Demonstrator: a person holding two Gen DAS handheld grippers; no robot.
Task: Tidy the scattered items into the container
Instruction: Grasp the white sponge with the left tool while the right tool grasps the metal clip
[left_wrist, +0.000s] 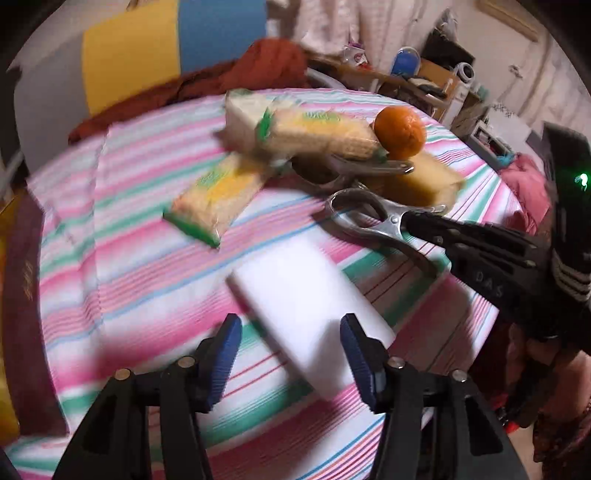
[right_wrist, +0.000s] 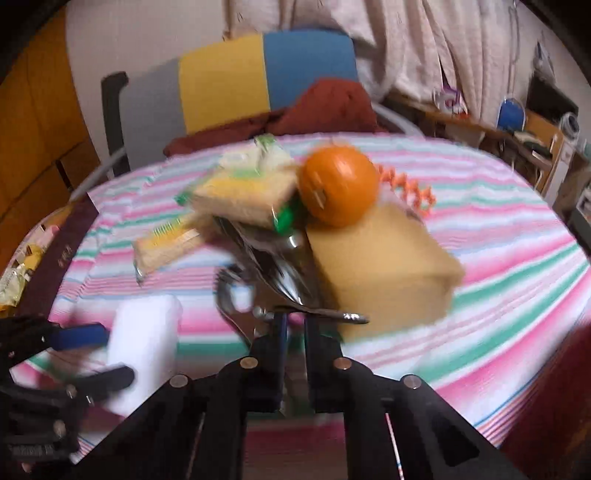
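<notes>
While both views are motion-blurred, the layout reads fine. Left gripper (left_wrist: 291, 354), bottom centre of the left wrist view, has its blue-padded jaws wide, straddling the near end of a white rectangular foam block (left_wrist: 306, 310); whether the pads touch it I cannot tell. Right gripper (right_wrist: 293, 334), bottom centre of the right wrist view, has jaws narrow, clamped on the handle of a shiny metal clip (right_wrist: 258, 295); the same clip (left_wrist: 369, 218) shows at centre right of the left view, held by the black fingers.

Everything sits on a counter covered by a pink, green and white striped cloth (left_wrist: 129, 266). Two yellow wafer packets with green ends: one lying flat (left_wrist: 218, 199) at frame centre-left, one (left_wrist: 321, 136) stacked above it. Round orange fruit (left_wrist: 400, 129) just beside the upper packet, resting over a tan cardboard box (right_wrist: 380, 258). Orange curly item (right_wrist: 410, 188) behind the fruit, too blurred to identify. Container not identifiable.
</notes>
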